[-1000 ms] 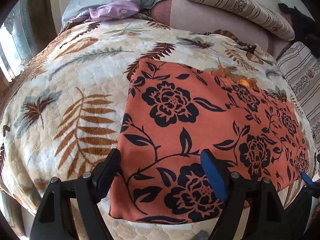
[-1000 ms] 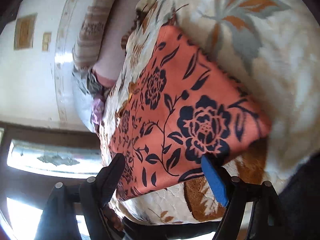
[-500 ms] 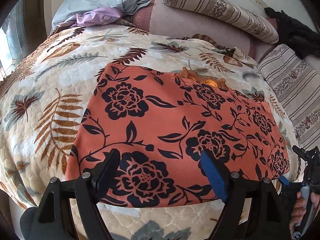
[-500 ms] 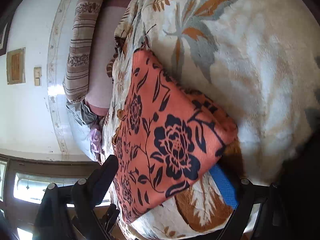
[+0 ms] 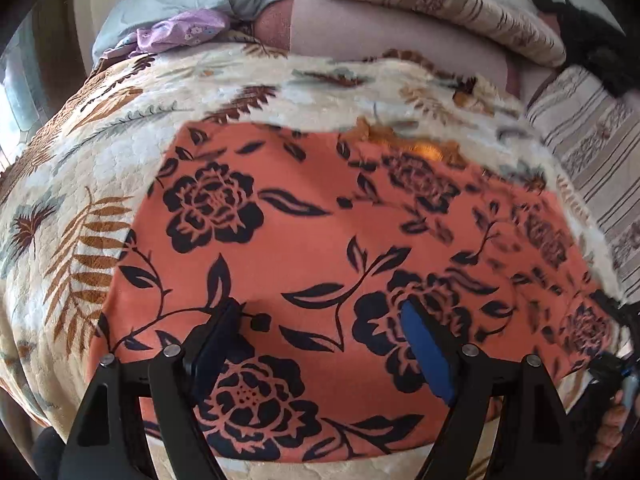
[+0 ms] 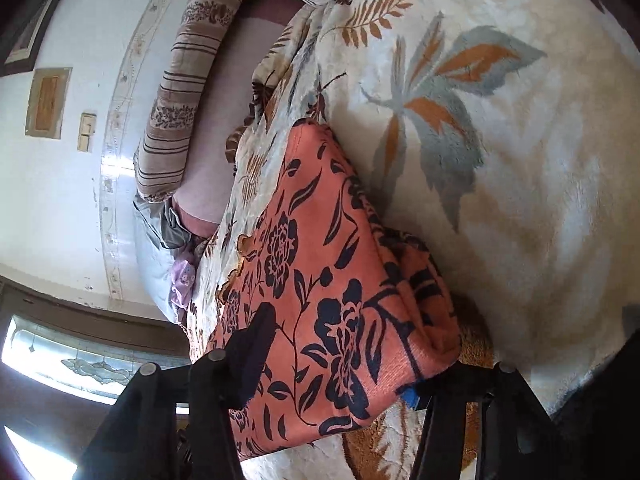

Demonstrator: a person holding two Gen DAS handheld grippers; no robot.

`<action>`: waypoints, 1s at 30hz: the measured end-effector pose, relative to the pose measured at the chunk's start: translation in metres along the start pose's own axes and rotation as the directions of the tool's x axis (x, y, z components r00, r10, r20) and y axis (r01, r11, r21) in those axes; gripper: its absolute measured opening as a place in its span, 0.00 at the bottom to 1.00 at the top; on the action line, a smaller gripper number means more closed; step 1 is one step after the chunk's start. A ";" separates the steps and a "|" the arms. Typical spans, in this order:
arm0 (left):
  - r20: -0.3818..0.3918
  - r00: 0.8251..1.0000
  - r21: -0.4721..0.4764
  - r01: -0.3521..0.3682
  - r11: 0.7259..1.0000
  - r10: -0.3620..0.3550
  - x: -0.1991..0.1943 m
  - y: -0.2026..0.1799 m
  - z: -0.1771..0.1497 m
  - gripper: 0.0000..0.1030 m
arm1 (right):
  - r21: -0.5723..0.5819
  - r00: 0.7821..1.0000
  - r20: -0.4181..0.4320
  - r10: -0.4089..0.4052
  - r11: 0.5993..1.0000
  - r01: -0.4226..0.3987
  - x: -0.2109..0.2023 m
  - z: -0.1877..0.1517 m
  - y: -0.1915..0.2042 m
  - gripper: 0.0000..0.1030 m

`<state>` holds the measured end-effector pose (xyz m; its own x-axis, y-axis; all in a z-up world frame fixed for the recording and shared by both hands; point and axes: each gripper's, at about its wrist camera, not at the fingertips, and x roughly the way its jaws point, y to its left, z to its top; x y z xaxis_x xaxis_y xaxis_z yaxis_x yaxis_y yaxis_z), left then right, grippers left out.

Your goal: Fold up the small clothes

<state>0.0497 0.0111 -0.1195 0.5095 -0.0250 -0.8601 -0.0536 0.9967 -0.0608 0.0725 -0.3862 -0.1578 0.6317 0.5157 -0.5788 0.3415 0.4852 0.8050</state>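
An orange garment with black flowers [image 5: 320,248] lies flat on the leaf-print blanket [image 5: 80,184]. My left gripper [image 5: 320,320] is open, its two fingers spread wide just above the cloth's near middle. In the right wrist view the same garment [image 6: 328,280] fills the lower centre. My right gripper [image 6: 340,360] is open at the garment's right corner: one finger [image 6: 252,352] lies over the cloth, the blue-padded one [image 6: 412,394] sits under the corner's edge. The right gripper also shows at the far right of the left wrist view [image 5: 616,364].
Striped bolsters [image 5: 440,4] and a pink pillow [image 5: 380,28] lie along the bed's far side, with grey and lilac clothes [image 5: 180,28] at the far left. A dark garment [image 5: 588,40] lies far right. A window [image 6: 80,360] and wall are beyond the bed.
My left gripper has moved forward, lower over the cloth. My right gripper has closed in on the garment's corner, and that corner now lies between its fingers.
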 end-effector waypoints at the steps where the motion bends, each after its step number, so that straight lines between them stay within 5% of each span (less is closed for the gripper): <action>1: 0.016 0.999 0.032 -0.033 0.999 0.032 0.006 -0.005 -0.002 0.84 | 0.003 1.000 -0.016 0.012 1.000 -0.012 0.006 0.001 -0.003 0.62; 3: 0.026 0.998 0.050 -0.051 0.997 0.050 0.001 -0.010 0.000 0.82 | 0.003 1.000 -0.008 0.027 1.000 -0.027 0.005 0.000 -0.005 0.63; 8: 0.111 0.992 0.015 0.052 0.999 -0.054 -0.029 0.000 0.003 0.82 | 0.026 0.996 -0.044 0.075 0.997 -0.074 0.007 0.005 -0.012 0.65; 10: 0.068 0.997 0.025 0.044 0.999 -0.045 -0.015 0.002 -0.001 0.82 | 0.028 0.995 -0.075 0.067 0.998 -0.065 0.008 0.008 -0.012 0.63; 11: 0.031 0.999 0.034 0.036 0.999 -0.038 -0.001 0.003 -0.004 0.82 | 0.019 0.996 -0.083 0.025 1.000 -0.023 0.008 0.009 -0.012 0.49; 13: 0.097 0.995 0.089 0.019 0.996 -0.027 -0.002 0.000 -0.012 0.84 | 0.001 0.995 -0.097 -0.037 0.999 0.038 0.009 0.009 -0.015 0.19; 18: 0.136 0.988 0.031 0.066 0.997 -0.069 -0.025 0.008 -0.005 0.84 | -0.055 0.992 -0.083 -0.091 0.995 0.087 0.006 0.006 -0.004 0.13; 21: 0.178 0.984 0.014 0.029 0.999 -0.031 -0.032 0.015 -0.004 0.84 | -0.139 0.990 -0.049 -0.131 0.983 0.123 0.003 0.004 0.019 0.11; 23: 0.027 1.000 0.053 -0.002 0.999 0.000 0.006 0.013 -0.007 0.85 | -0.192 0.992 -0.018 -0.123 0.974 0.118 -0.002 0.003 0.041 0.10; 25: 0.090 0.996 0.090 -0.017 0.996 0.009 0.004 0.010 -0.009 0.86 | -0.256 0.995 0.012 -0.094 0.962 0.094 -0.008 -0.002 0.074 0.10; 30: 0.106 0.984 -0.116 0.158 0.981 -0.146 -0.020 0.053 0.001 0.79 | -0.493 0.999 0.023 0.031 0.870 -0.016 -0.006 -0.043 0.197 0.10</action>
<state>0.0380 0.0649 -0.1052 0.6003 -0.1620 -0.7832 -0.0717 0.9644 -0.2545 0.1056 -0.2634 -0.0014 0.6576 0.5143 -0.5505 -0.0563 0.7622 0.6448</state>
